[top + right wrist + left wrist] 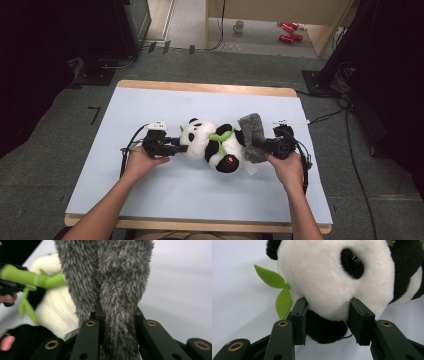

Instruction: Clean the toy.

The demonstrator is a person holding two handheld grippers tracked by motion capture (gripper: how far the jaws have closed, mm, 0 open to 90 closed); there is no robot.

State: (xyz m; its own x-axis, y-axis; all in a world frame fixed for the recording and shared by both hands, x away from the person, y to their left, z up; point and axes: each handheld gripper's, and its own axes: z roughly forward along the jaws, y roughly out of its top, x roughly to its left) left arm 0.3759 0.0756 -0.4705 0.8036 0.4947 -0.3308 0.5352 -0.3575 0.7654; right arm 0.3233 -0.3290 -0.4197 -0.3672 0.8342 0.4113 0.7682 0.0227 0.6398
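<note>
left hand-held gripper (327, 322) clamped on panda plush (332, 277) head; right hand-held gripper (117, 325) clamped on grey fuzzy cloth (110, 277) beside panda; no readable writing.

Overhead view faces forward; gripper cameras close on panda (212, 142).

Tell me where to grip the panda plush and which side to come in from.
Grip the panda plush at its head, coming in level from the table's left, as the left gripper does. It lies on its side with the head pointing that way, and the soft, rounded muzzle fits between the jaws.
</note>
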